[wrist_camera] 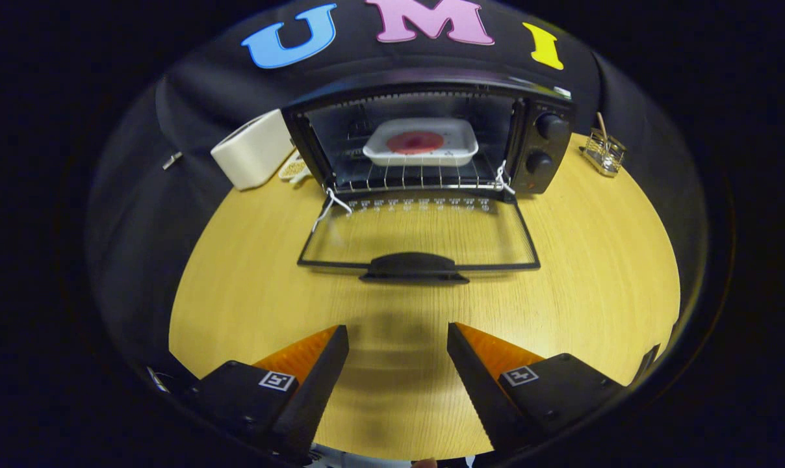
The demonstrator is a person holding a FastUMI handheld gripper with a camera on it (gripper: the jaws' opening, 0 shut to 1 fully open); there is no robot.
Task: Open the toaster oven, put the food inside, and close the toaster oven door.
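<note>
Gripper (398, 338) fingers hanging spread apart, holding nothing, over the wooden table (594, 273).
Beyond them the toaster oven (431, 136) door (418, 237) is lying open, white tray (422, 143) of food (415, 142) sitting on its rack.

Cloth-walled recording booth: toaster oven (425, 140) on wooden table (594, 260).

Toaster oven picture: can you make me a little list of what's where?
toaster oven: on the wooden table, beyond the jaws
door: folded down flat, open
door handle: just ahead of the jaws
white tray: inside, on the wire rack
food: round, red, in the tray
gripper: jaws open, holding nothing
white toaster: beside the oven
left to do: close the door
</note>
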